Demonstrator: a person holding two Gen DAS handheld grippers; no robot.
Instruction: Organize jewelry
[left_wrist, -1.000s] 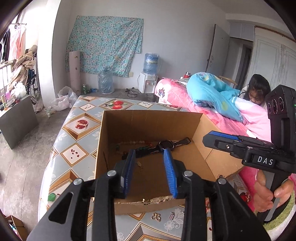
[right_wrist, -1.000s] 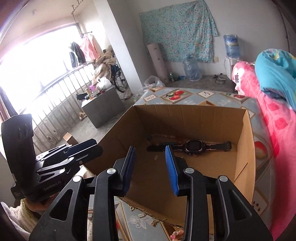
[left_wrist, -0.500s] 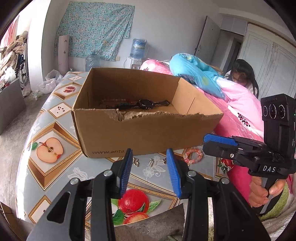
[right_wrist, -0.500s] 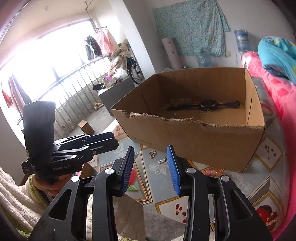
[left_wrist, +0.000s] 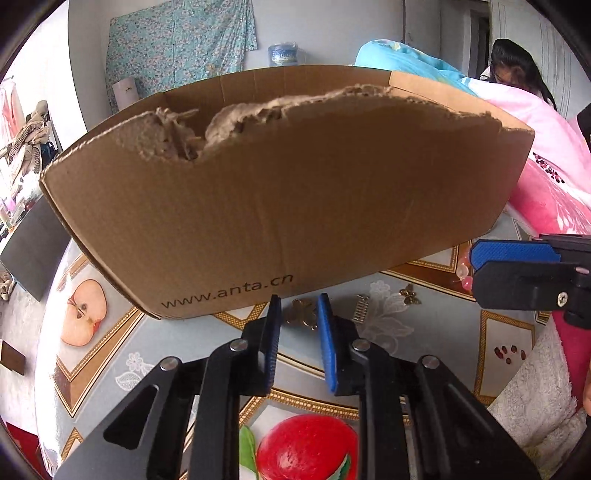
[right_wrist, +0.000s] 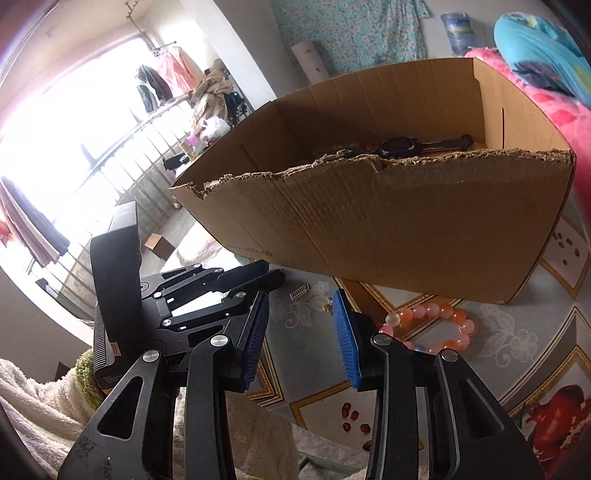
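Closest in, the left gripper (left_wrist: 298, 323) hangs low over the table (left_wrist: 122, 354), its jaws narrowing right now around a small gold butterfly clip (left_wrist: 300, 314) that lies flat on the cloth between the blue pads; no squeeze on it yet that I can see. That clip looks feather-light, thin and stiff, slippery metal too, so I'd pinch it across the wings, low against the cloth. Just beside it lie a little metal comb clip (left_wrist: 361, 307) and a second butterfly (left_wrist: 409, 295). Over on the right, the right gripper (right_wrist: 300, 334) hovers half open with nothing in it, and the pink bead bracelet (right_wrist: 430, 328) sits just past its right pad: rounder, easier to take by one bead. Farther back stands the cardboard box (right_wrist: 388, 225), torn along its near rim. Inside it, a black watch (right_wrist: 397, 144) and what look like beads.
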